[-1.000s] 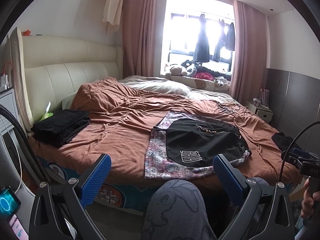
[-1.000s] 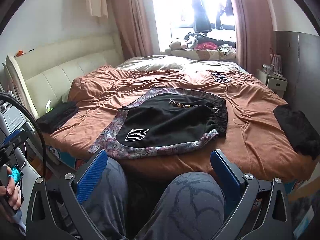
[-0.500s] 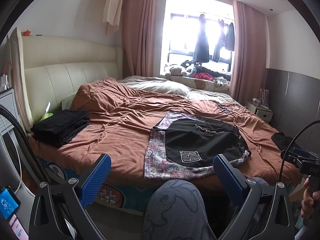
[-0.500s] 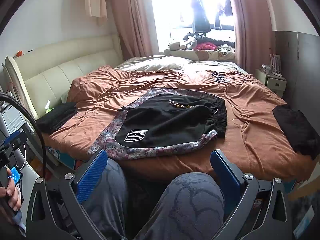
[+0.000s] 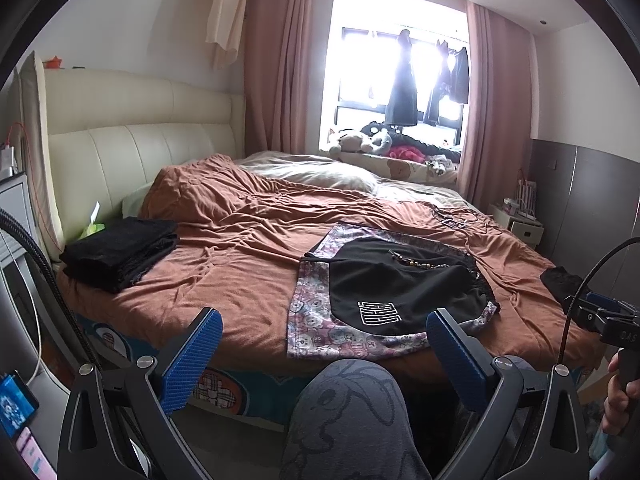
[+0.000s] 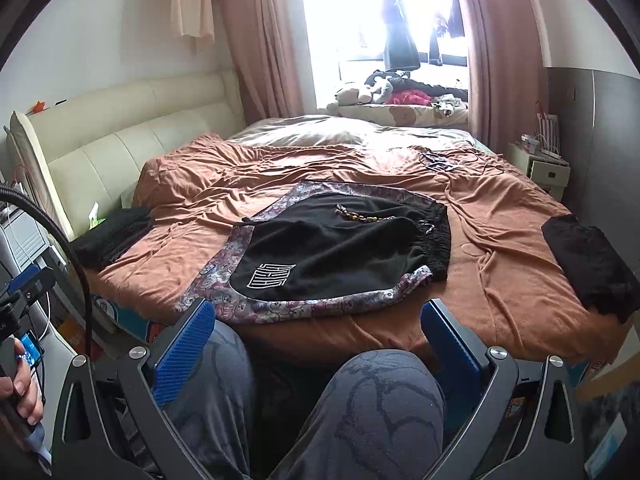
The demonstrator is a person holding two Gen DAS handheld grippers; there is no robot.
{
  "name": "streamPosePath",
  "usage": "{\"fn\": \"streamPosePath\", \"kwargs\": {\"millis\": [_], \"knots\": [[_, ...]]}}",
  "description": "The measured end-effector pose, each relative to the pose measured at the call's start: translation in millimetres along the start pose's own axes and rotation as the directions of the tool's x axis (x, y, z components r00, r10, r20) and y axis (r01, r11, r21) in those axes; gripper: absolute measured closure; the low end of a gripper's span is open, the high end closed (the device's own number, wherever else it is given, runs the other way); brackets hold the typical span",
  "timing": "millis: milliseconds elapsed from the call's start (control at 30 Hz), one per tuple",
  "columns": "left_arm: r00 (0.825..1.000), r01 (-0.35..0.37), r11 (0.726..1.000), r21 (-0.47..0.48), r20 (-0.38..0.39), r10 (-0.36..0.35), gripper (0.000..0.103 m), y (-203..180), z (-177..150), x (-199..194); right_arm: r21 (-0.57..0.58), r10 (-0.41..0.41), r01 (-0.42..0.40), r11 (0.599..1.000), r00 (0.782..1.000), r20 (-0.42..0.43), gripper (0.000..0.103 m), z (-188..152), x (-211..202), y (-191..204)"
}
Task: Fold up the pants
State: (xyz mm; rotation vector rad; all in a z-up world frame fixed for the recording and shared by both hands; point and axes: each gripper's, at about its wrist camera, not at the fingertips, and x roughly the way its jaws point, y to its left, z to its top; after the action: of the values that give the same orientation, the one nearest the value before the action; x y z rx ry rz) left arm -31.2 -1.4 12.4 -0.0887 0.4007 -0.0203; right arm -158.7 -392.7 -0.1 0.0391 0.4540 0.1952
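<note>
Messy bedroom, brown bedspread (image 5: 240, 264). Basically nothing has moved since a second ago: pants (image 6: 340, 256) lie flat near the bed's front edge, left gripper (image 5: 322, 344) and right gripper (image 6: 316, 336) both spread apart, empty, hanging back. Folding hasn't started.

Left view: from my knees, facing the bed (image 5: 224, 272).
Right view: same (both share the shorts (image 6: 336, 256)).

**Both grippers spread wide, held low**

The left gripper (image 5: 322, 344) and right gripper (image 6: 316, 338) both hang empty, blue pads far apart. Each hand grips its handle: left hand (image 6: 18, 384), right hand (image 5: 620, 396). Both knees (image 6: 380, 396) sit beneath them.
</note>
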Motion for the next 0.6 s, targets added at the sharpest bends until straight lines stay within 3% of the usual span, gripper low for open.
{"fn": "streamPosePath", "kwargs": {"millis": [600], "knots": [[0.999,0.033,0.999,-0.01,-0.04,-0.034,0.0,5.1,7.0,25.6,0.014,0.008,-0.008,1.0,1.0,-0.006,0.0,10.8,9.5,-9.4]]}}
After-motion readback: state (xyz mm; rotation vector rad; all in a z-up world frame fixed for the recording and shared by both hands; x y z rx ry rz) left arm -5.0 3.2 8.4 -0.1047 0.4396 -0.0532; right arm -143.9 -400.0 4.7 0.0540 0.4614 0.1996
